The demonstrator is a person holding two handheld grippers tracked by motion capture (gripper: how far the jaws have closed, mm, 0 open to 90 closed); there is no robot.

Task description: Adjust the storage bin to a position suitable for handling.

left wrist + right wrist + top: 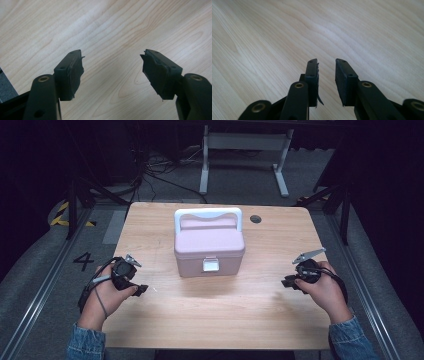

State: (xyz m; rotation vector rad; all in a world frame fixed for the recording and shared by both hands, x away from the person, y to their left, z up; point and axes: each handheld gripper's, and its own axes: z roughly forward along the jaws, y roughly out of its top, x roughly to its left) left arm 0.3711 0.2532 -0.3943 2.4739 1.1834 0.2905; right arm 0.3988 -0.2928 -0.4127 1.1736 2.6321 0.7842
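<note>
Your pink box [209, 249] sits shut at the middle of the desk [215, 315], white handle raised; its back side is hidden. Your left gripper [141, 289] lies well to its left, jaws wide apart over bare wood, holding nothing. Your right gripper [286, 282], well to its right, shows only a narrow gap, also empty.

My left hand [102, 292] grips the left tool [112, 72] low over the desk [210, 310], jaws spread wide — my right hand [325, 287] holds the right tool [326, 75], jaws narrowly parted, nothing between them.
</note>
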